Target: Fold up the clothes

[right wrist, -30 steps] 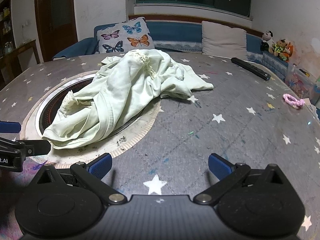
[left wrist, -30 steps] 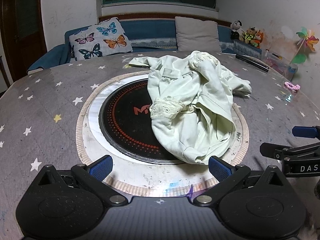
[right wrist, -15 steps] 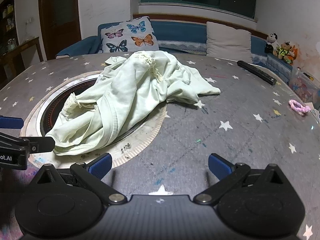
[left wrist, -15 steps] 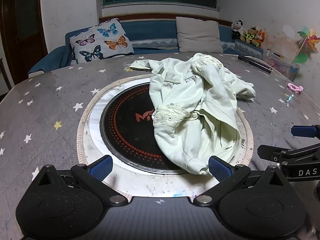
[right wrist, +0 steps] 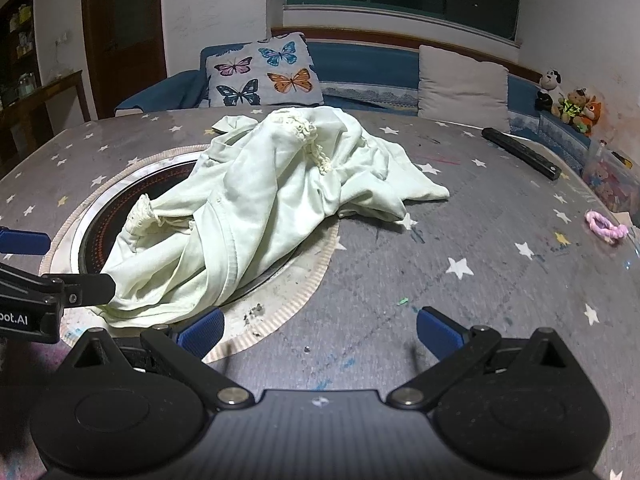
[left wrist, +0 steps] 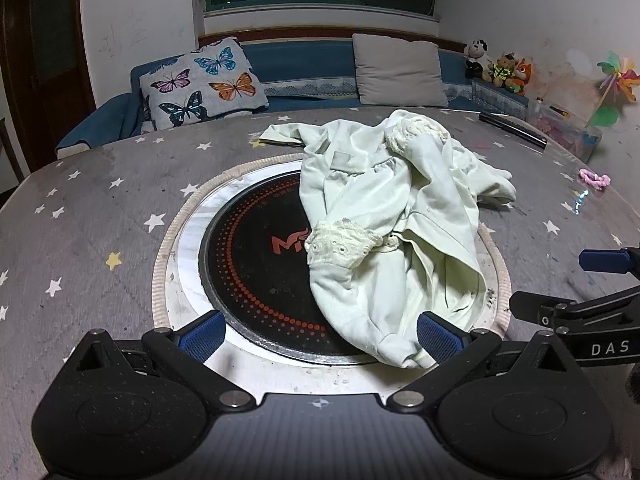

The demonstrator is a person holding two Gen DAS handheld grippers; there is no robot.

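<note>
Lying crumpled at 1 o'clock on the surface (left wrist: 100,208), the pale-green garment (left wrist: 400,220) is unfolded — both hand-held grippers (left wrist: 318,336) (right wrist: 318,332) gape, grasping nothing.

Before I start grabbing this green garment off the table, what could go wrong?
1. The pale green garment lies bunched over the round cooktop; the open left gripper may pinch several layers at the near hem.
2. Crumbs on the cooktop's rim could smear onto the fabric if it is dragged.
3. Sweeping the cloth toward the right gripper might catch the pink hair tie or the black bar.
</note>
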